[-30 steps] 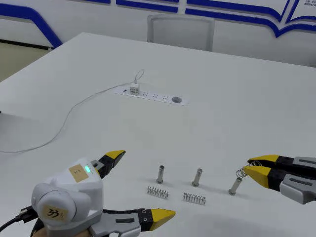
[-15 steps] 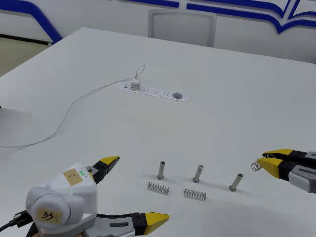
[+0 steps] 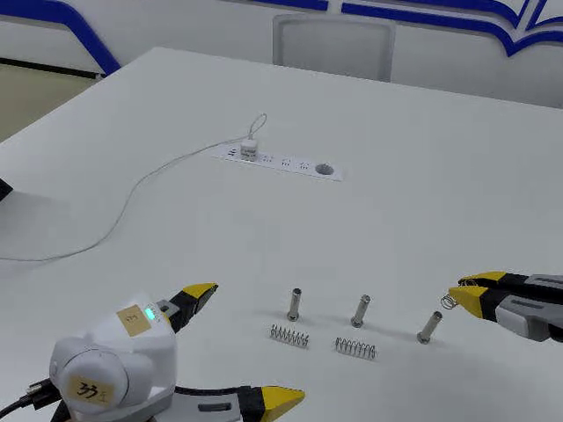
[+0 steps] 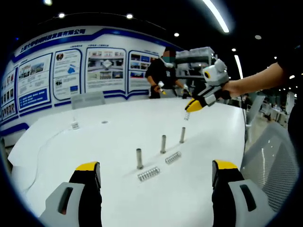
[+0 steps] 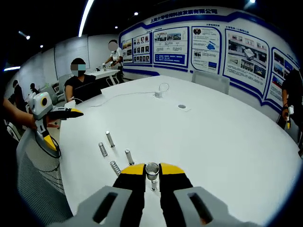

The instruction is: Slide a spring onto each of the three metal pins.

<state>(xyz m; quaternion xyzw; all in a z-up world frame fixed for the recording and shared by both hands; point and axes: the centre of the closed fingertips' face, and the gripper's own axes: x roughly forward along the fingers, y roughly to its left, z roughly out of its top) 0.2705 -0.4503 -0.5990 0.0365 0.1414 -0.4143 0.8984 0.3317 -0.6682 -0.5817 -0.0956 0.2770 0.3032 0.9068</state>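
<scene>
Three metal pins stand in a row on the white table: left (image 3: 295,304), middle (image 3: 360,310), right (image 3: 429,326). Two springs (image 3: 288,336) (image 3: 354,348) lie in front of the left and middle pins. My right gripper (image 3: 464,294) is shut on a third spring (image 3: 449,301), held just above and to the right of the right pin. In the right gripper view the spring (image 5: 152,170) sits end-on between the tips, with the pin (image 5: 153,184) showing below it. My left gripper (image 3: 244,345) is open and holds nothing, near the front edge left of the pins (image 4: 163,144).
A white power strip (image 3: 281,163) with a plugged-in charger and a cable trailing left lies mid-table. A grey chair (image 3: 332,46) stands at the far edge. Other people stand in the room beyond the table (image 5: 199,137).
The right gripper with its spring drew away to the right of the right pin, then came partway back toward it. The left gripper stayed open in place. The head camera shifted slightly.
</scene>
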